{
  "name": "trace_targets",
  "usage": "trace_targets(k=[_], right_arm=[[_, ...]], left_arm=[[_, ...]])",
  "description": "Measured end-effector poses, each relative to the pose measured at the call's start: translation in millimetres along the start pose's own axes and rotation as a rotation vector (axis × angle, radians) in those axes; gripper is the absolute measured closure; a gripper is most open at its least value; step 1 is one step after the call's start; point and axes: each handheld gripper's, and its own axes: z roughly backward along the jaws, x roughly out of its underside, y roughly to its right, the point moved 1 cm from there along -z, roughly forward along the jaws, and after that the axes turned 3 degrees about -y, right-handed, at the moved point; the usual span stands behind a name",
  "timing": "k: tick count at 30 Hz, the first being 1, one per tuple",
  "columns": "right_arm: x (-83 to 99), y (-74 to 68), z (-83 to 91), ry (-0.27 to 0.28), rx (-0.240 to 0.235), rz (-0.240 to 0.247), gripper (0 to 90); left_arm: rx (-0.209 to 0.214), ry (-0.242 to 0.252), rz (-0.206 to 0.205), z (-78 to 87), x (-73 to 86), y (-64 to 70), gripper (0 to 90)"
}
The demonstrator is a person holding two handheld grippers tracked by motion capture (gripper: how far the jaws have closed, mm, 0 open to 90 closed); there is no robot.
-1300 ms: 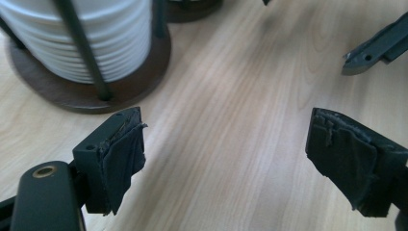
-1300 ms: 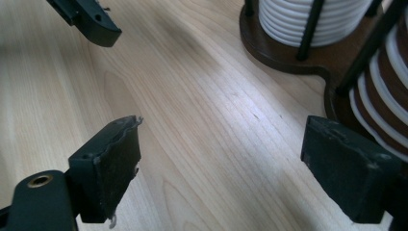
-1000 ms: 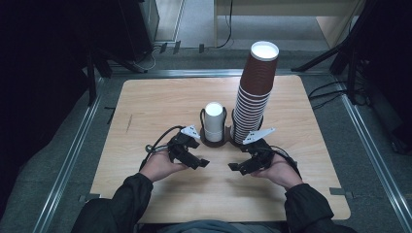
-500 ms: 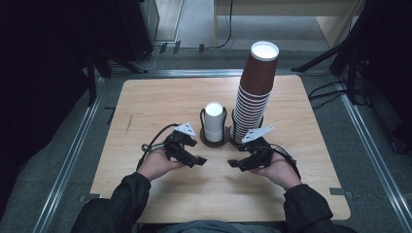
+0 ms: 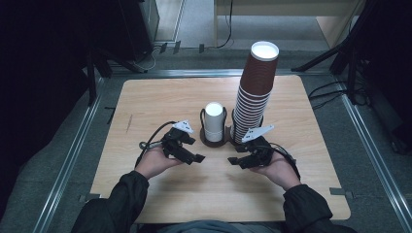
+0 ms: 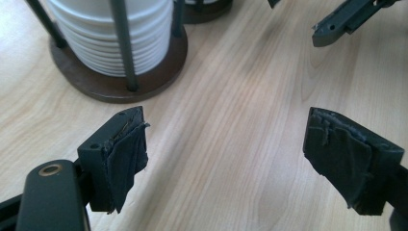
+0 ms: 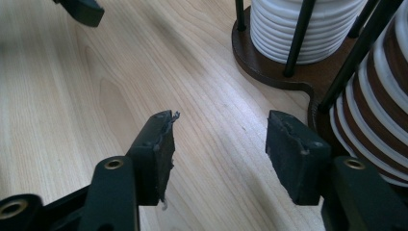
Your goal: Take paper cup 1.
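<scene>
White cup stack [image 5: 214, 121] sits in a dark brown two-ring holder [image 5: 216, 141] at centre frame in the high view, on the wooden table [image 5: 165, 97]; thin black rods rise around it. Tall brown cup stack [image 5: 255, 92] fills the holder's other ring, just right of the white one, leaning slightly and topping out in the upper middle of the frame with a white inside showing. Left gripper [image 5: 192, 156] sits lower left of the holder, near it but not touching, held in the person's left hand [image 5: 155, 162]; in the left gripper view its jaws are spread wide with bare tabletop between them, white stack [image 6: 110, 33] at upper left, tip of the other gripper at upper right [image 6: 346, 21]. Right gripper [image 5: 235, 159] sits lower right of the holder, in the right hand [image 5: 274, 170], just below the brown stack's base. In the right gripper view its jaws stand apart, nothing between them, with white stack [image 7: 308, 26] at upper right and brown stack [image 7: 380, 110] at the right edge, possibly very close to the right jaw, hard to tell. Pad rubber [image 7: 166, 144] looks frayed. Grey floor and metal rails [image 5: 73, 155] surround the table.
</scene>
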Motion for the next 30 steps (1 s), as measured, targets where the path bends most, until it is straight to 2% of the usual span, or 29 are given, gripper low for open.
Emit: trace_targets(k=[3,12,13,15,17,19,26,30], right_arm=[[-2.0,-0.7,0.6,0.010,0.000,-0.006,49.6],[-7.3,-1.2,2.9,0.035,0.016,-0.059,59.1],[-7.7,-1.6,3.3,0.038,0.017,-0.060,60.1],[-8.3,-2.1,3.8,0.040,0.024,-0.054,62.2],[-8.7,-2.7,4.7,0.041,0.024,-0.055,64.6],[-9.6,-3.1,5.2,0.044,0.025,-0.055,66.9],[-17.2,-5.7,3.0,0.057,0.031,-0.066,76.3],[-22.4,-9.1,-0.9,0.058,0.036,-0.071,82.5]], left_arm=[[-0.018,0.004,-0.003,4.7,-0.7,-2.5,15.5],[0.003,0.039,0.017,17.2,-5.2,-11.5,15.4],[-0.001,0.040,0.016,17.7,-6.0,-11.4,15.4],[-0.005,0.022,-0.011,19.1,-7.3,-12.4,15.1],[-0.038,0.011,-0.037,22.2,-9.1,-14.2,14.6],[-0.034,0.017,-0.026,24.8,-12.0,-18.3,14.7],[-0.035,0.023,-0.034,30.1,-26.6,-24.6,14.7],[-0.030,0.034,-0.025,33.0,-32.9,-29.8,14.6]])
